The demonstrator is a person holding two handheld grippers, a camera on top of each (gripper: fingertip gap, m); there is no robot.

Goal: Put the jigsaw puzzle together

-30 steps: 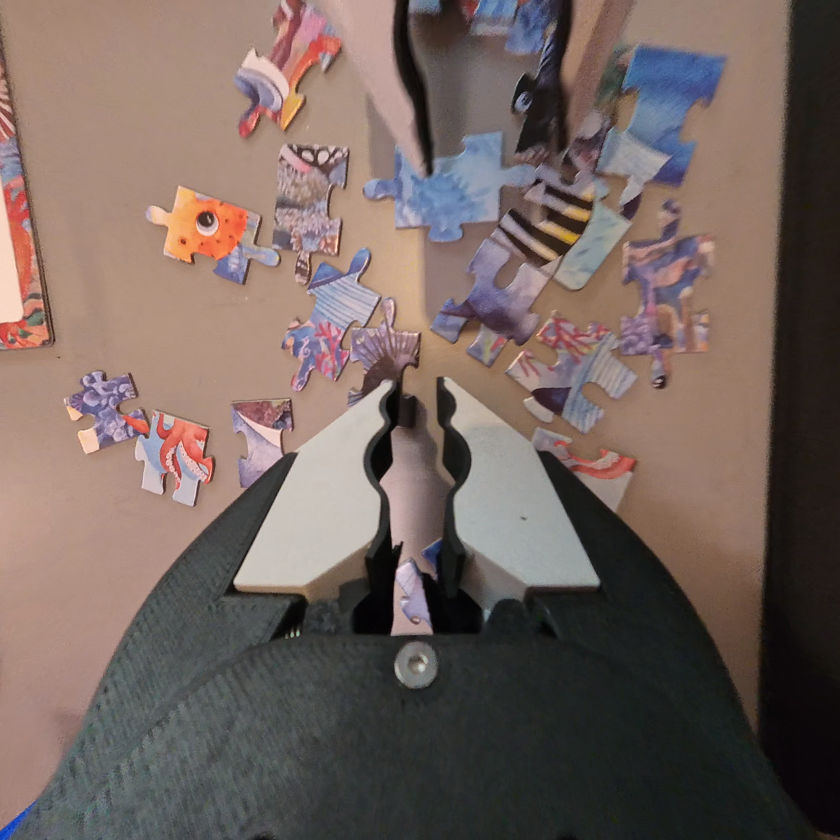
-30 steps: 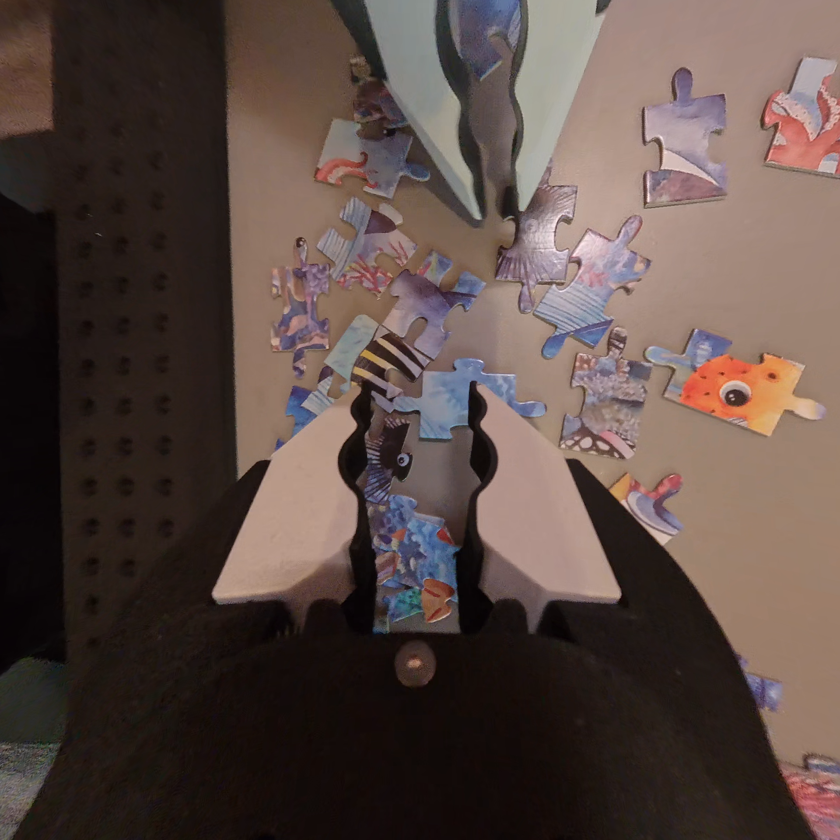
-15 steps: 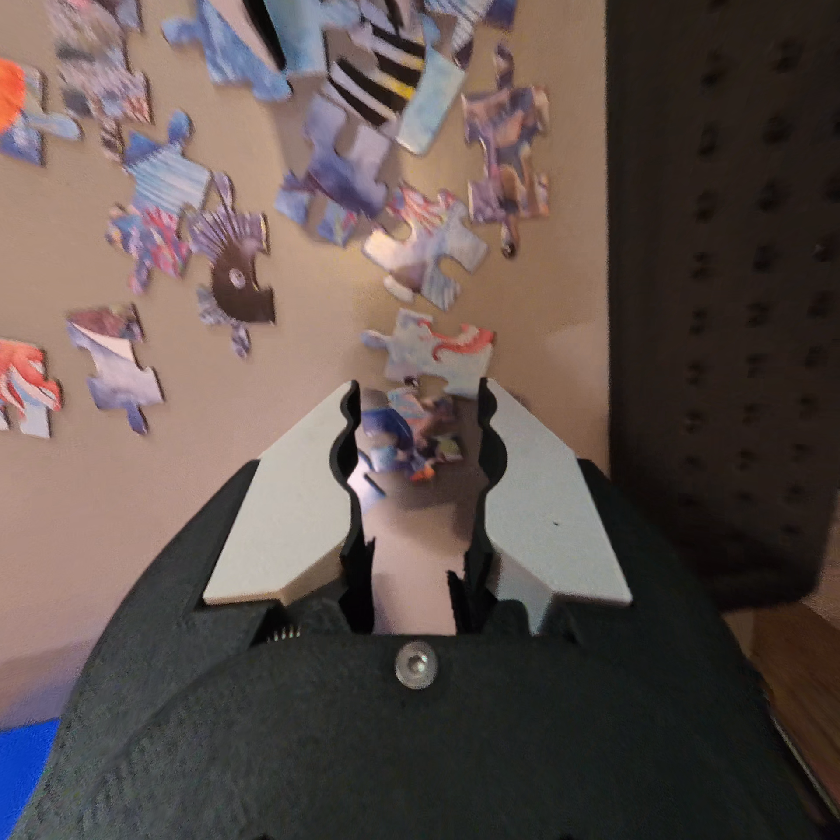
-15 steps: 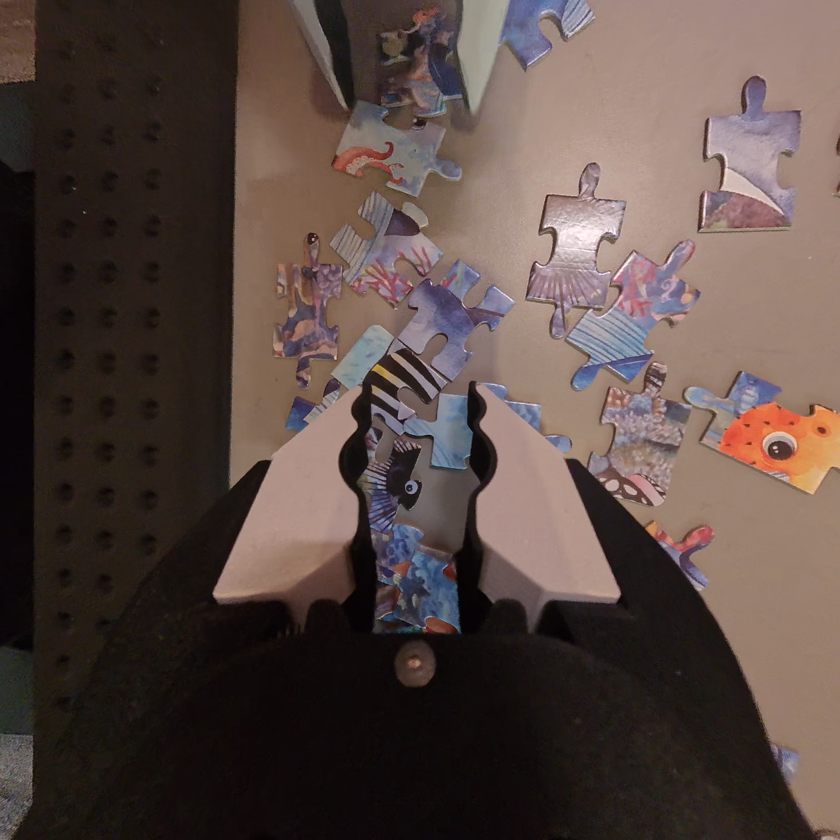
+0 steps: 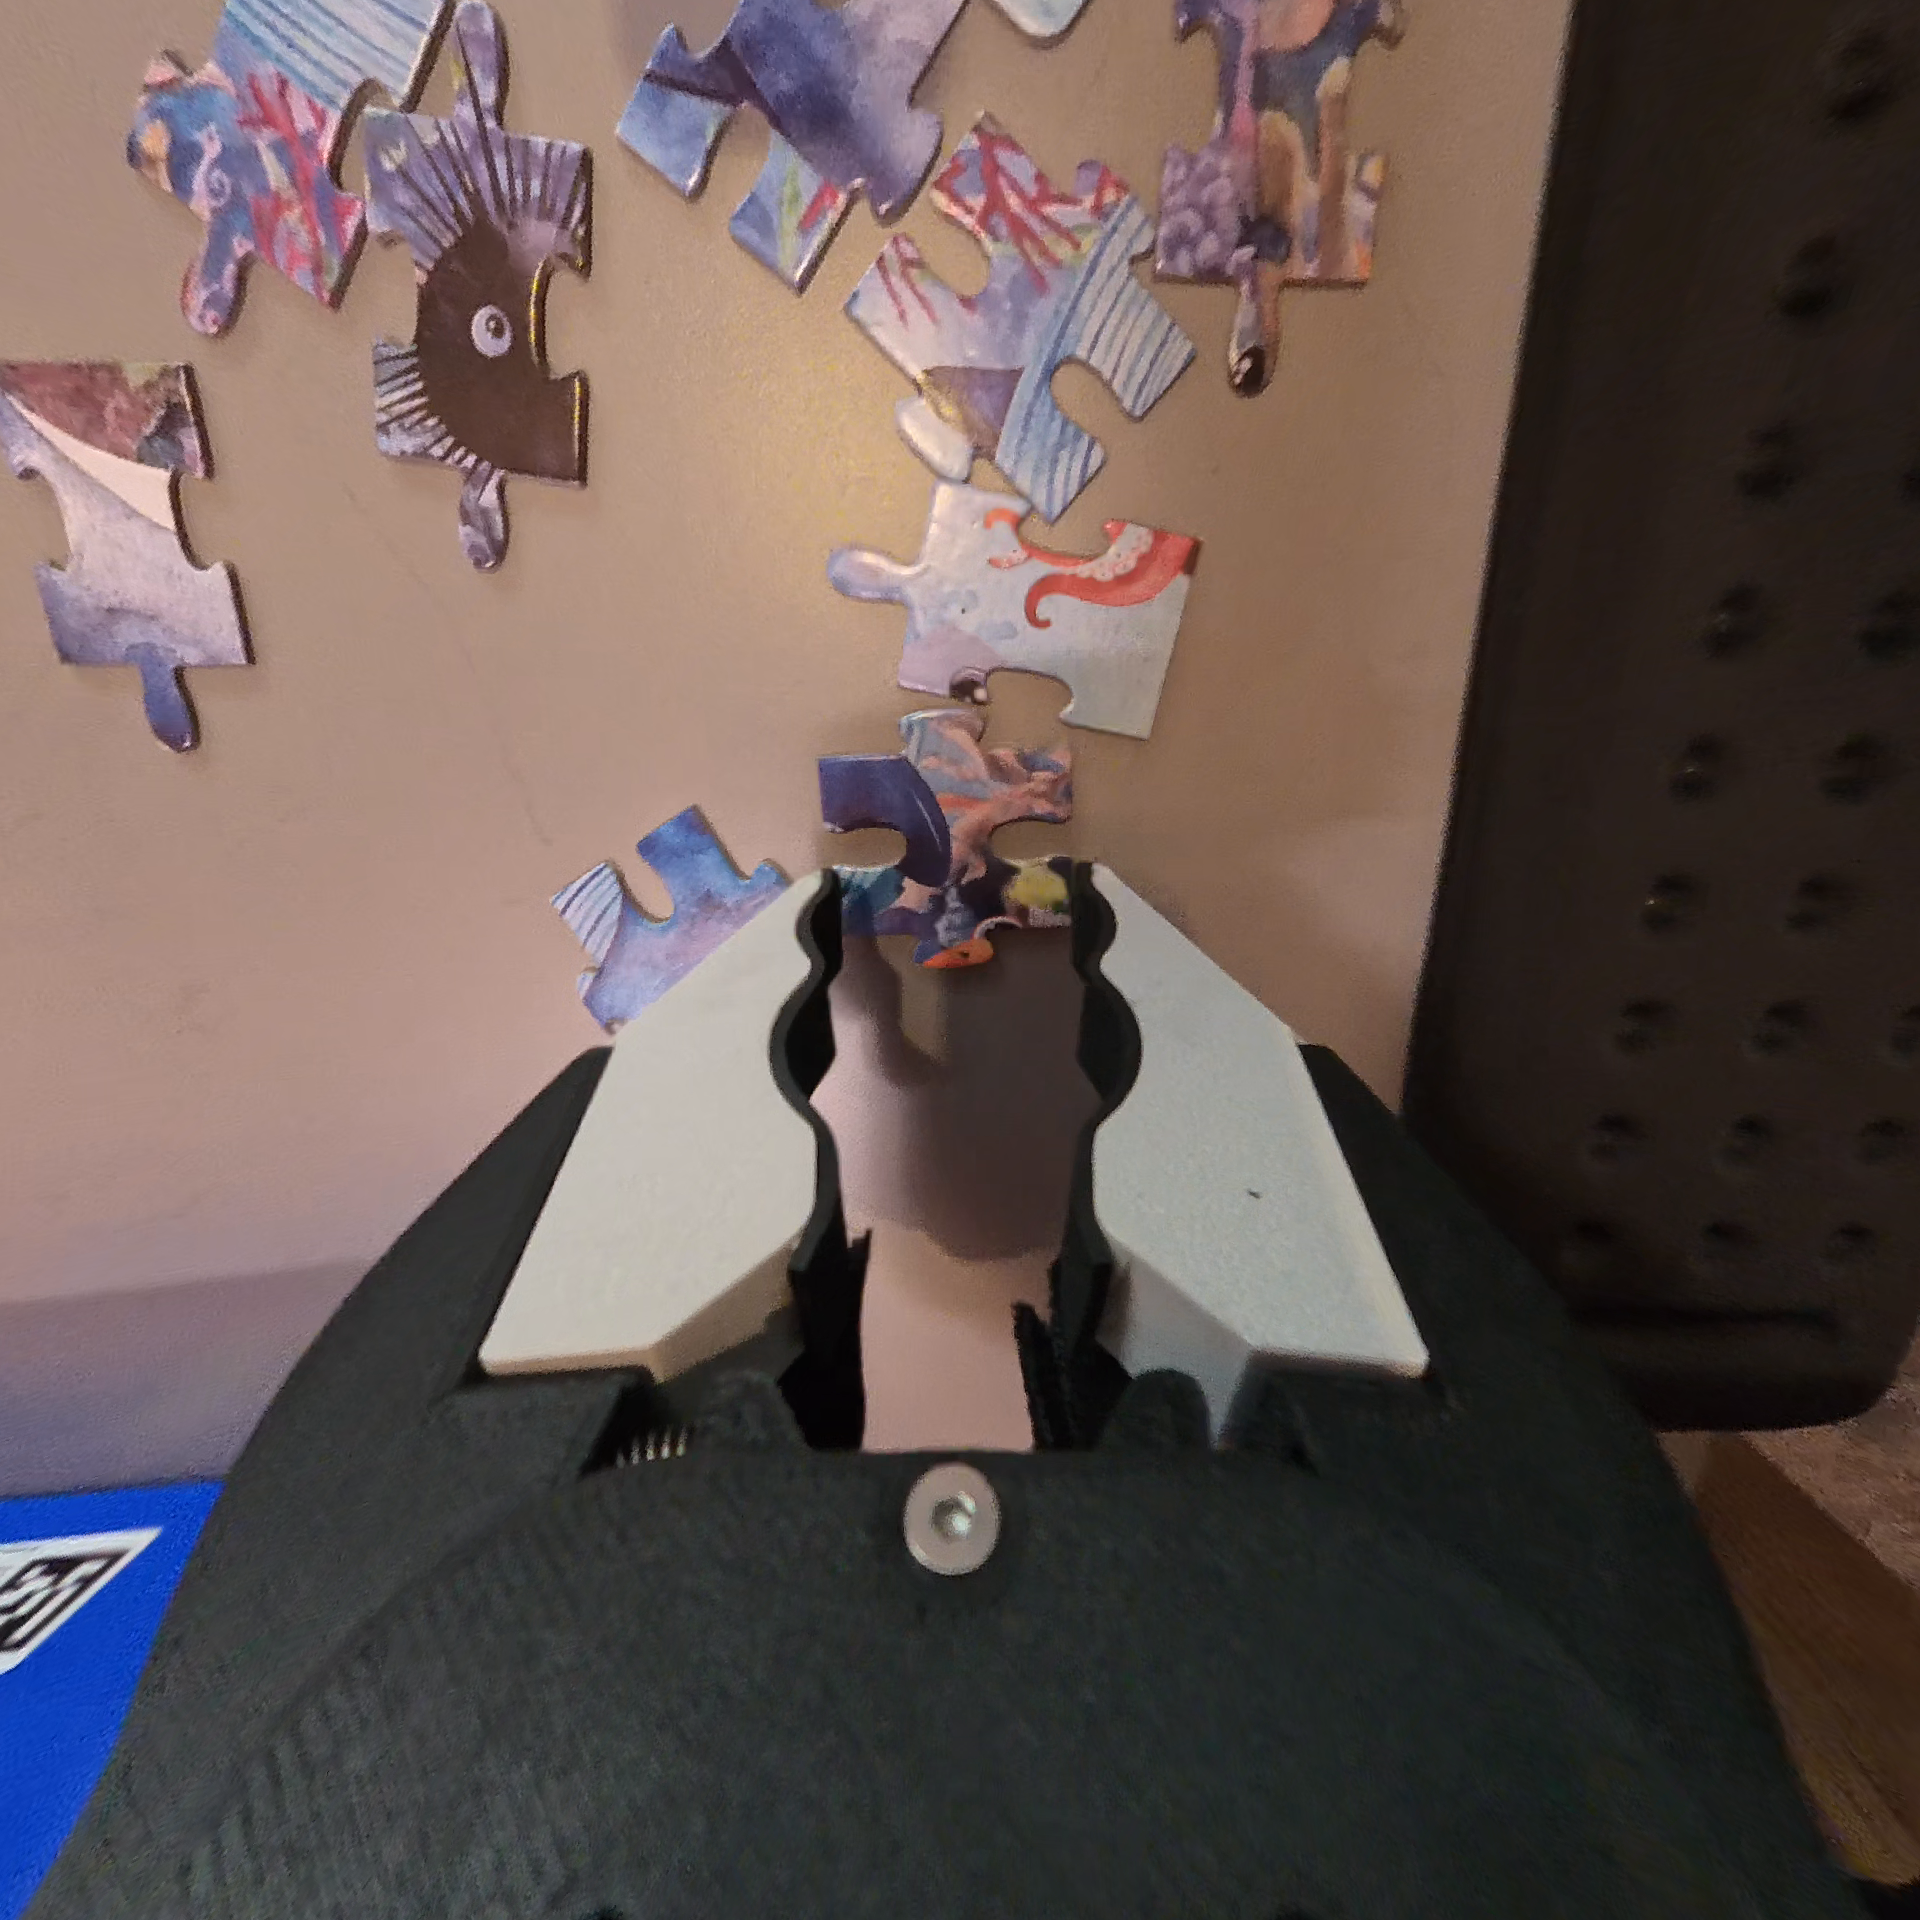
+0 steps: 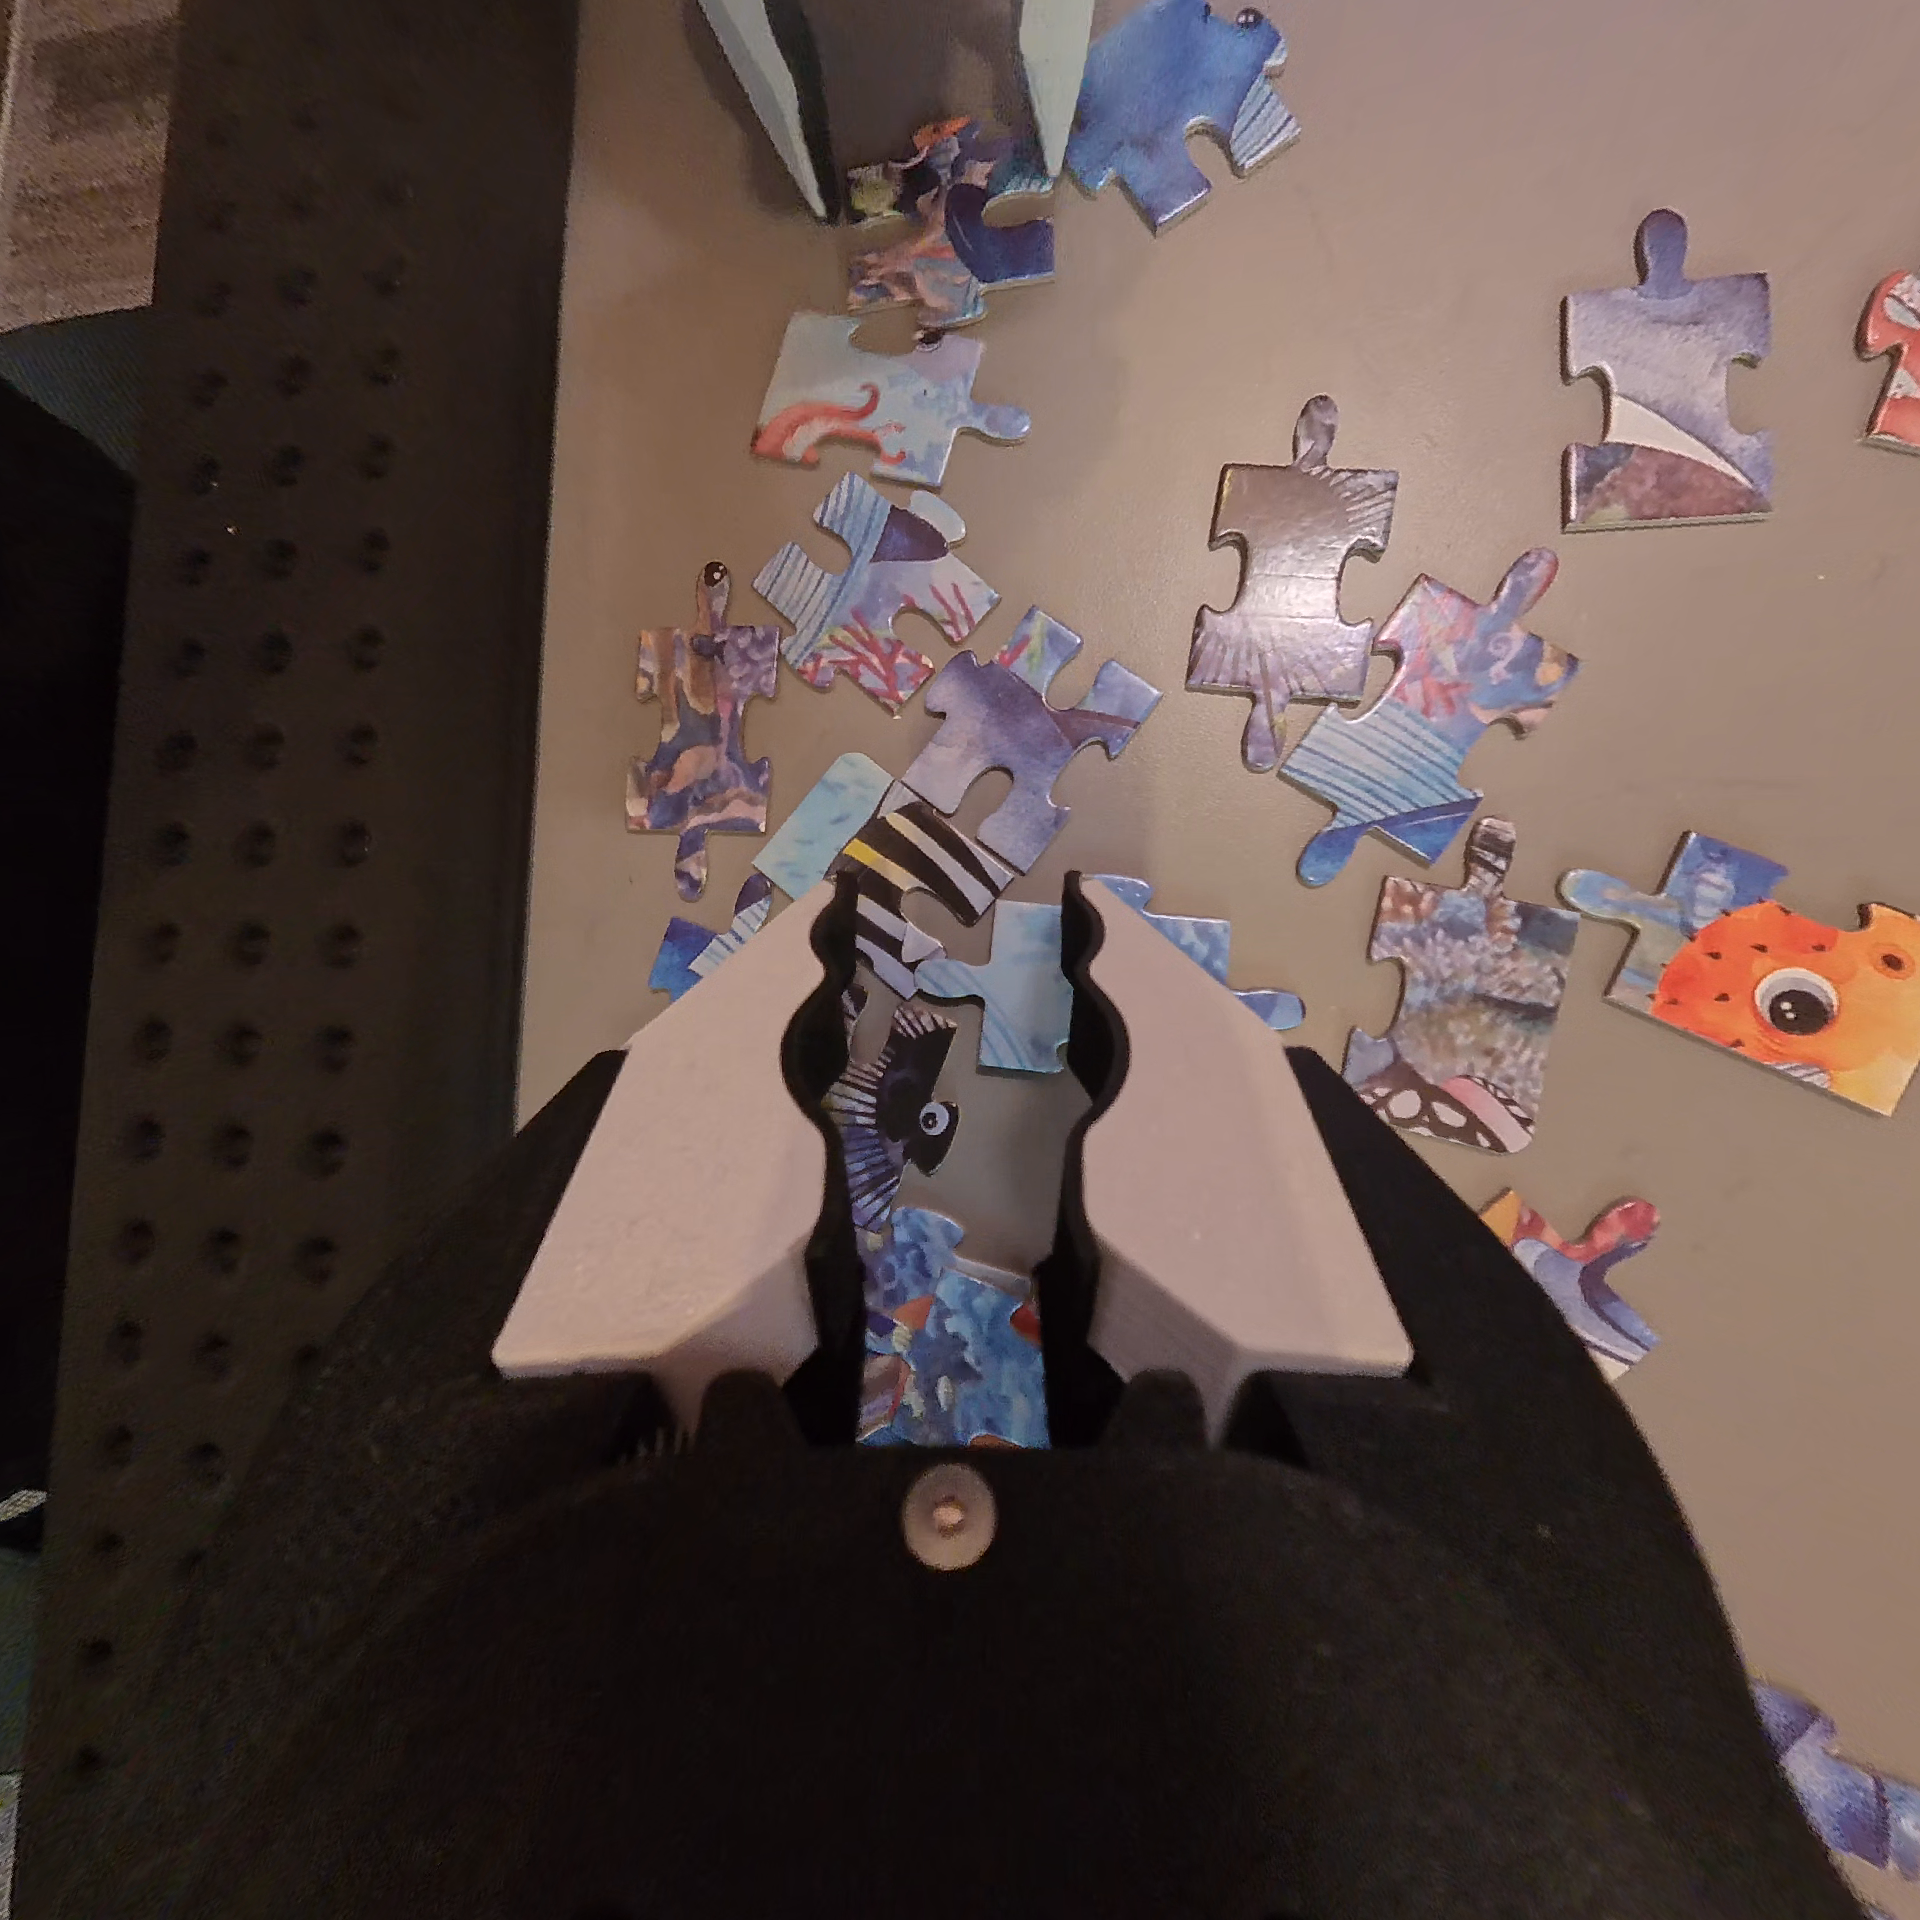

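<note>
Left gripper [image 5: 954, 894] was held open, straddling dark-blue piece [image 5: 940, 831] just below octopus piece [image 5: 1039, 613]; right gripper [image 6: 961, 904], also open and empty, was farther off.

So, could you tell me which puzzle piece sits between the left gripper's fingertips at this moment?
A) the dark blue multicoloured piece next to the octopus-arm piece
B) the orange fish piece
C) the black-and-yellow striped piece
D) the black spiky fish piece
A: the left gripper has its two fingertips either side of the dark blue multicoloured piece, which lies just below the octopus-arm piece; the right wrist view shows the same.
</note>
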